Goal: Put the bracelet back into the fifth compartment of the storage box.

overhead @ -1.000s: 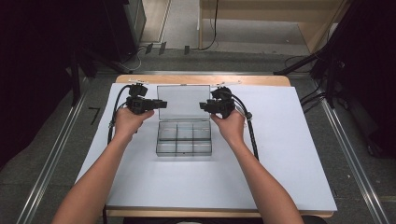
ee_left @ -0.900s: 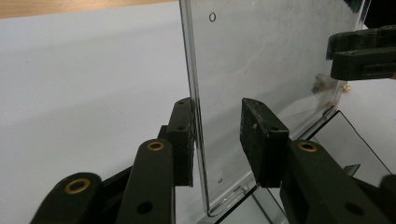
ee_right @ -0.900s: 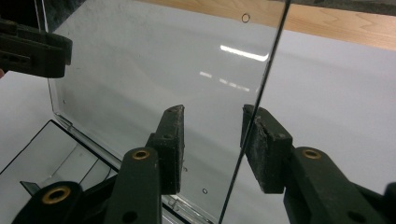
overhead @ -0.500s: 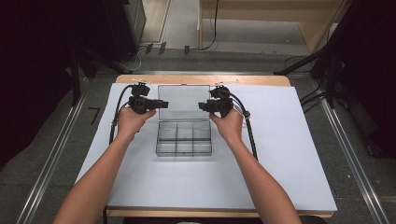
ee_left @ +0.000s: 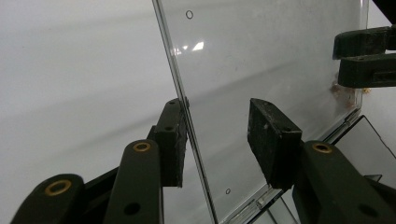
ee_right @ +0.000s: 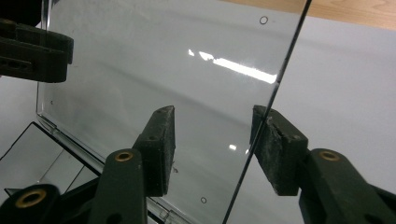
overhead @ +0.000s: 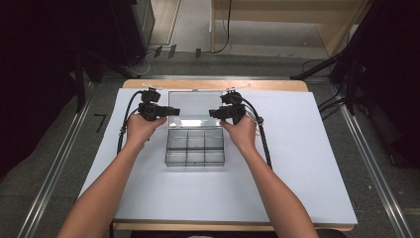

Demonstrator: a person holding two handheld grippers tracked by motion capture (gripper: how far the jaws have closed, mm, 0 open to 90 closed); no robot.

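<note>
From the high view, the clear compartment box (overhead: pixel 195 147) sits mid-table on the white sheet (overhead: pixel 307 163), its lid (overhead: pixel 194 105) swung open between both grippers. In the left gripper view, the left gripper (ee_left: pixel 219 133) has just been opening, its jaws loosely straddling the lid's edge. In the right gripper view, the right gripper (ee_right: pixel 212 140) likewise has just been opening, with the lid's edge between its parted jaws.

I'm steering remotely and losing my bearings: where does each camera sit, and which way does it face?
High view: above the person's side, looking forward and down on the white-covered table; both forearms show.
Left gripper view: on the left tool, facing the clear plastic hinged lid; its just-opening jaws straddle the lid's edge.
Right gripper view: on the right tool, likewise at the opposite edge.
Shared: each gripper view shows the lid and the other tool.
</note>
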